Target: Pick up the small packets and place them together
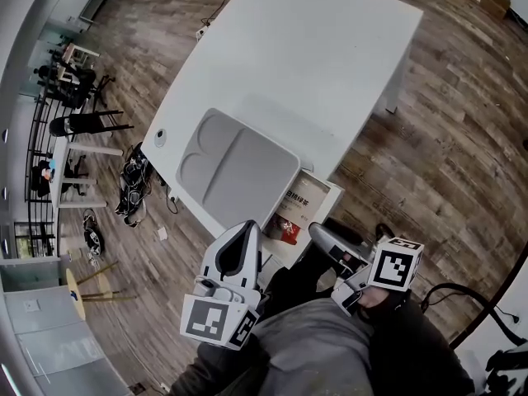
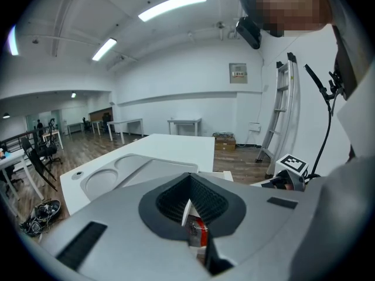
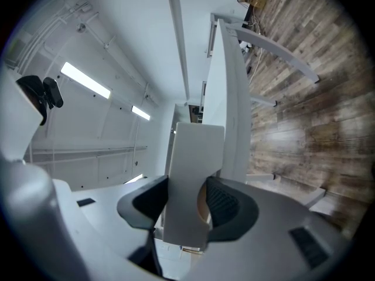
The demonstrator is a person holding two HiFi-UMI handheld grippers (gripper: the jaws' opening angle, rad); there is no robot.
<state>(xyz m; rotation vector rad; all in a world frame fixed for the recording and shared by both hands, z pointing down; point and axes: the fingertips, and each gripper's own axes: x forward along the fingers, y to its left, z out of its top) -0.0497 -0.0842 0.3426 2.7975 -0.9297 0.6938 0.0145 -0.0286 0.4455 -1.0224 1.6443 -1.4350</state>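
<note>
My left hand-held gripper [image 1: 247,229] hangs over the white box [image 1: 334,190] beside the table [image 1: 313,64]. Its jaws are together at the tips and clamped on nothing. The red packet [image 1: 285,229] lies in the box just below them, touching a pale printed packet [image 1: 299,203]; I see 2 packets, neither lifted yet. My right hand-held gripper [image 3: 188,192] has a white panel [image 3: 193,157] between its jaws and seems to pinch it; I take it for the box's flap. If I go down with the left jaws closed, I would only shove the red packet. If the flap slips, the box could shift under me.
</note>
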